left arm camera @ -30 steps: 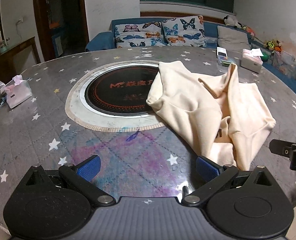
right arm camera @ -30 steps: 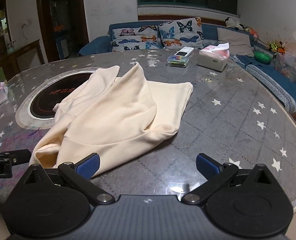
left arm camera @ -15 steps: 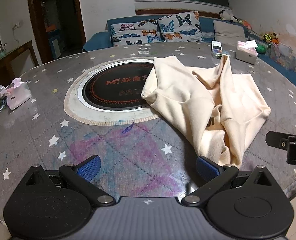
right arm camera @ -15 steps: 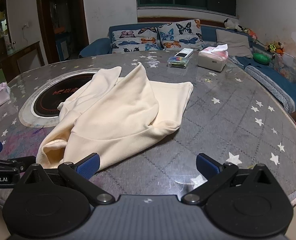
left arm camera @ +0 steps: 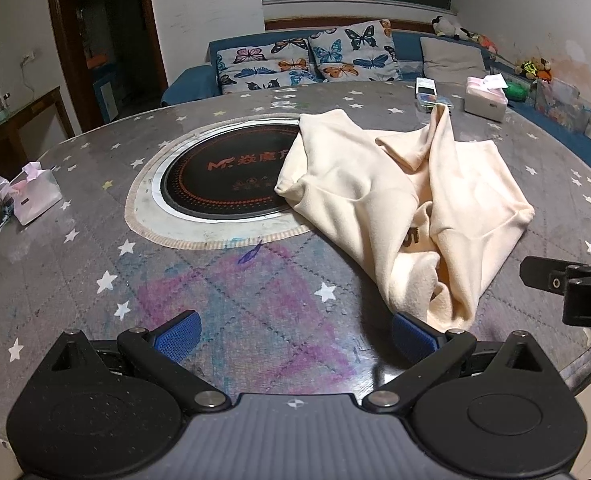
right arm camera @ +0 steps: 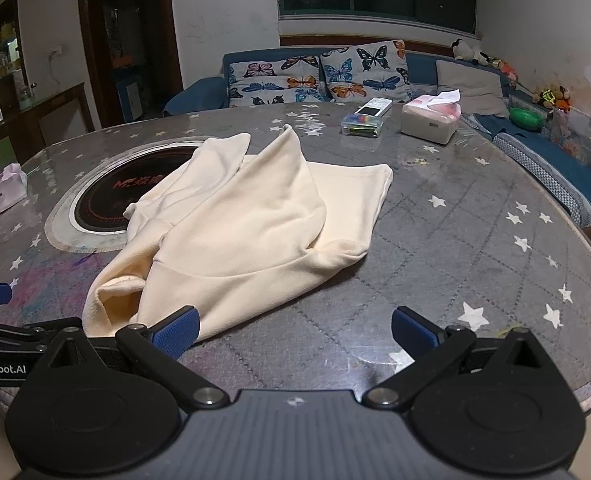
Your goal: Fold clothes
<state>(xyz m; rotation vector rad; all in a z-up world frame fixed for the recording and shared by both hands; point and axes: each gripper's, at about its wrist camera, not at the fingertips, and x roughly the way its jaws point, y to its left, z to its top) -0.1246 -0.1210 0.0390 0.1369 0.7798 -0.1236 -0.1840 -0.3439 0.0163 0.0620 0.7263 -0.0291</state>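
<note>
Cream garment (left arm camera: 407, 196) (right arm camera: 247, 224), soft fleecy knit, lies crumpled in loose folds on the round tabletop (left arm camera: 255, 304) (right arm camera: 475, 208), one edge draped over the black glossy cooktop disc (left arm camera: 223, 184) (right arm camera: 111, 196) set in the middle. Ribbed hem or cuff opening faces the near edge; small dark print shows in a fold. Tabletop cover is grey, quilted diamond pattern, white stars, purple stain near front.

Left hand-held gripper (left arm camera: 295, 334): black plastic, blue textured pads (left arm camera: 177, 334), jaws wide apart, empty, hovering at near edge; its right pad just beside the garment's lowest fold. Right hand-held gripper (right arm camera: 295, 332): jaws wide apart, empty; left pad (right arm camera: 177, 330) overlaps the garment edge in view, contact unclear.

White tissue box (left arm camera: 485, 98) (right arm camera: 429, 120) at the far side, a pink pack (left arm camera: 35, 196) at the left edge. Butterfly cushions (left arm camera: 307, 60) on the blue sofa behind.
</note>
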